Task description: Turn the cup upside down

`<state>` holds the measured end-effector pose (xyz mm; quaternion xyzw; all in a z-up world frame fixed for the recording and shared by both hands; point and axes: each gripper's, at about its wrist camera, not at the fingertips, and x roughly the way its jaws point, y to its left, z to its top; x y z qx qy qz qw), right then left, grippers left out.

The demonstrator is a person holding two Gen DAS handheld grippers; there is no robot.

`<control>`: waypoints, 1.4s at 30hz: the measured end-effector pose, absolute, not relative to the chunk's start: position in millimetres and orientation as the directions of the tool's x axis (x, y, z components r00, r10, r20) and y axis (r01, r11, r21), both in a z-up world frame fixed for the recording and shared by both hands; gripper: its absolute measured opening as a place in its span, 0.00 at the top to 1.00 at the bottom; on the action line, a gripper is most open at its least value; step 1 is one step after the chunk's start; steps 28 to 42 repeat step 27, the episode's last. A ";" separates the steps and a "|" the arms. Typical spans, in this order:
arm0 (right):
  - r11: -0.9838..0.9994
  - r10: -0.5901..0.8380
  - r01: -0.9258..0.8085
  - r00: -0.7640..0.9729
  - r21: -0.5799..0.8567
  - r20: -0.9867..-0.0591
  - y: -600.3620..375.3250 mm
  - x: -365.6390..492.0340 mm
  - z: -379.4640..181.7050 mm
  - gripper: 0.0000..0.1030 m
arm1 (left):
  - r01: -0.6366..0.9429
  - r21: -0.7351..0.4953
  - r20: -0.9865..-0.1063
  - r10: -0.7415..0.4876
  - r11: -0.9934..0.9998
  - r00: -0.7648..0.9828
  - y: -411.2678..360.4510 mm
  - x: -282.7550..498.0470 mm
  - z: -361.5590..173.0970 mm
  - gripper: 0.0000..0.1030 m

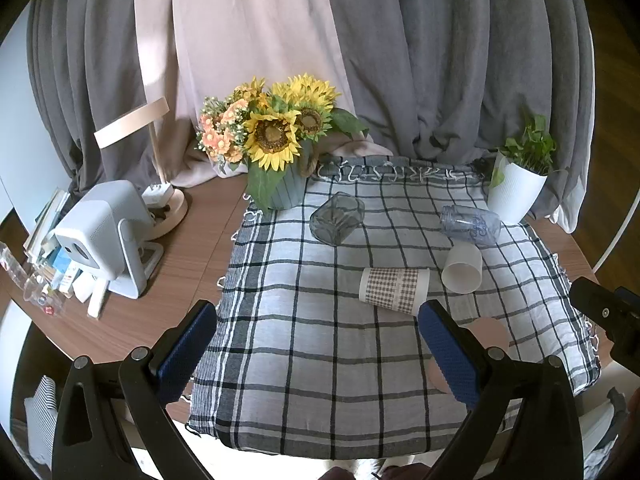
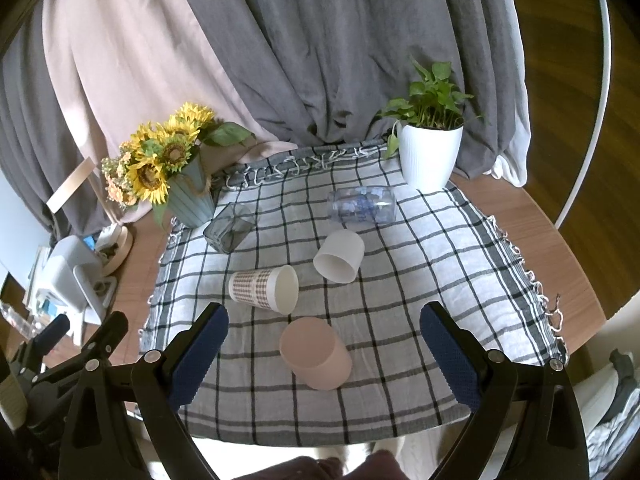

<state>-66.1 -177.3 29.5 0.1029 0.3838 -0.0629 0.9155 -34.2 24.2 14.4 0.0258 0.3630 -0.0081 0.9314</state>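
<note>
lying on a checked cloth [image 2: 400, 320] spread over a round wooden desk [image 2: 540, 240] are five cups, and the pink cup [image 2: 316, 354] serves as the landmark for this record. it lies on its side at the near middle of the cloth, its flat base turned toward the right wrist camera. just beyond it and slightly to its left lies a checked paper cup [image 2: 262, 288], on its side, mouth toward the right. beyond the pink cup and a little to its right lies a white cup [image 2: 340, 256], tipped over with its mouth facing the camera. farther past the pink cup, near the cloth's far edge, a clear printed glass [image 2: 362, 204] lies on its side. far to the left beyond the pink cup, a grey square glass [image 2: 230, 228] lies tilted beside a vase of sunflowers [image 2: 168, 160]. a white potted plant [image 2: 430, 152] stands upright at the far right corner of the cloth.

right gripper [image 2: 320, 360]: jaws spread wide, one on each side of the pink cup, not touching it, holding nothing. left gripper [image 1: 318, 352]: jaws equally wide, empty, hovering over bare cloth to the left of the pink cup, which shows partly behind its right finger [image 1: 448, 352]. a white projector-like device [image 1: 100, 232] sits on the desk well left of the cloth.
</note>
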 end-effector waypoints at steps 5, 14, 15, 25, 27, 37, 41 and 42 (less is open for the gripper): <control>0.971 -0.036 0.195 0.697 0.141 -0.716 -177.6 -66.0 29.0 0.06 | 0.034 0.042 -0.677 0.003 0.999 0.736 23.7 -33.6 14.5 0.00; 0.971 -0.037 0.195 0.696 0.140 -0.717 -177.3 -66.2 28.4 0.06 | 0.035 0.040 -0.679 0.002 0.999 0.734 24.9 -32.8 13.9 0.00; 0.971 -0.036 0.194 0.696 0.139 -0.717 -177.1 -66.1 28.2 0.06 | 0.036 0.040 -0.678 0.001 0.999 0.735 24.2 -32.9 14.2 0.00; 0.971 -0.037 0.196 0.695 0.140 -0.718 -177.4 -65.1 28.7 0.06 | 0.036 0.039 -0.679 0.000 0.999 0.734 25.8 -31.8 13.7 0.00; 0.971 -0.037 0.196 0.695 0.140 -0.718 -177.2 -65.1 28.7 0.06 | 0.037 0.039 -0.680 -0.001 0.999 0.734 24.8 -31.8 14.1 0.00; 0.971 -0.037 0.196 0.695 0.140 -0.718 -177.2 -65.1 28.7 0.06 | 0.037 0.039 -0.680 -0.001 0.999 0.734 24.8 -31.8 14.1 0.00; 0.971 -0.037 0.196 0.695 0.140 -0.718 -177.2 -65.1 28.7 0.06 | 0.037 0.039 -0.680 -0.001 0.999 0.734 24.8 -31.8 14.1 0.00; 0.971 -0.037 0.196 0.695 0.140 -0.718 -177.2 -65.1 28.7 0.06 | 0.037 0.039 -0.680 -0.001 0.999 0.734 24.8 -31.8 14.1 0.00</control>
